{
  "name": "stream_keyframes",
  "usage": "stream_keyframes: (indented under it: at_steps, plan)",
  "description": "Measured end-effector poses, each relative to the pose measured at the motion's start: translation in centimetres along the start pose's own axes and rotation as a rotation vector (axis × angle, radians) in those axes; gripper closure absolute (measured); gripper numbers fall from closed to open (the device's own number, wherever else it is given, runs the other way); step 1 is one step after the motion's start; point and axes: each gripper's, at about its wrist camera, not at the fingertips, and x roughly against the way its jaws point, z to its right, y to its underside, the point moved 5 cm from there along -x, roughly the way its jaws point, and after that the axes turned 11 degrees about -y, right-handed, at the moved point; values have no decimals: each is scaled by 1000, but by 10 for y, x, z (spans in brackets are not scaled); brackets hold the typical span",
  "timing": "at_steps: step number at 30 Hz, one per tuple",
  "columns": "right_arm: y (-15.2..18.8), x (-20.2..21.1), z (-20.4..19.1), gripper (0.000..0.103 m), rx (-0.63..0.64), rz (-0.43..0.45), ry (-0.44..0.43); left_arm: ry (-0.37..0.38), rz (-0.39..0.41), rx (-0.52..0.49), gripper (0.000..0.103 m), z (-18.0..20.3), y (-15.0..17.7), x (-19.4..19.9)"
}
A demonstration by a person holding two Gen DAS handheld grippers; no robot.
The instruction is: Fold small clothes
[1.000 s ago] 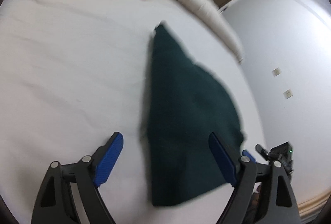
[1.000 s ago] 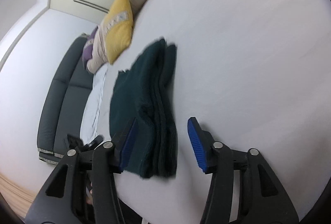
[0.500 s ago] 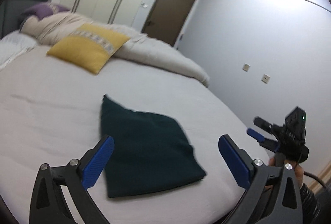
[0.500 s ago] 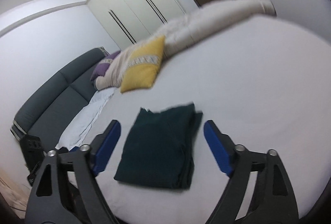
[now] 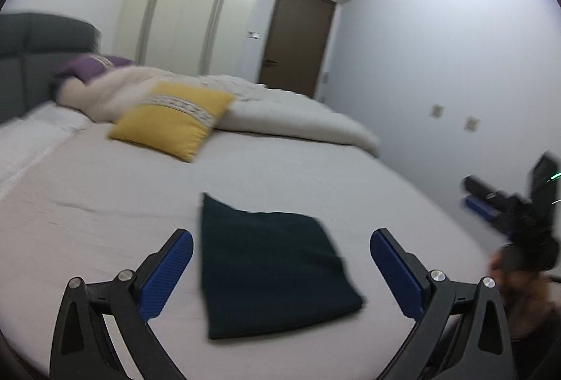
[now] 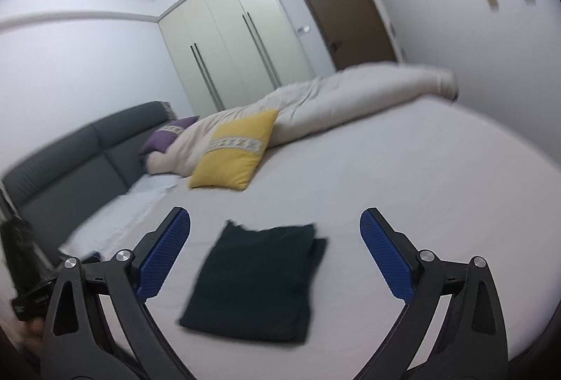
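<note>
While left tool (image 5: 281,260) hangs spread wide, gripping nothing, folded dark green garment (image 5: 271,271) lies flat on bed (image 5: 105,204), bare sheet all round. Right view: right tool (image 6: 275,250) likewise spread, garment (image 6: 256,281) near bed's front edge, yellow pillow (image 6: 233,152) well apart.

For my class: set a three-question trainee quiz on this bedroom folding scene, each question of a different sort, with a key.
1. True or false: the dark green garment lies folded flat on the bed.
2. Multiple choice: the left tool is A) shut on the garment, B) open and holding nothing, C) out of view.
3. Fill in: the cushion beyond the garment is ____.

Key: 1 true; 2 B; 3 yellow. The right tool is open too.
</note>
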Motion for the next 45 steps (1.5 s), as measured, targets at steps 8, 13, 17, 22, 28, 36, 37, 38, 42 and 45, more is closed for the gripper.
stream_keyframes:
  at_steps: [8, 13, 17, 22, 28, 36, 37, 38, 42, 45]
  plan:
    - [4, 11, -28, 1, 87, 15, 61, -66, 12, -53, 0, -2, 10, -6]
    - [13, 5, -40, 1, 147, -28, 130, -212, 59, -143, 0, 2, 16, -9]
    - [25, -3, -52, 1, 214, -85, 167, -413, -4, -230, 0, 3, 29, -19]
    - [41, -20, -49, 1, 149, -183, 168, -402, -177, -126, 0, -13, 51, -43]
    - [70, -44, -32, 1, 111, -291, 266, -313, -323, -75, 0, -17, 78, -66]
    - [135, -78, -6, 1, 38, -504, 334, -321, -355, -76, 0, -20, 92, -69]
    - [140, -79, -8, 1, 56, -507, 339, -325, -355, -74, 0, -22, 92, -71]
    - [142, -81, -9, 1, 71, -508, 340, -329, -354, -74, 0, -23, 92, -71]
    - [144, -84, -14, 1, 105, -499, 339, -340, -353, -64, 0, -27, 91, -74]
    - [142, -80, -15, 1, 105, -505, 339, -352, -352, -64, 0, -29, 92, -74]
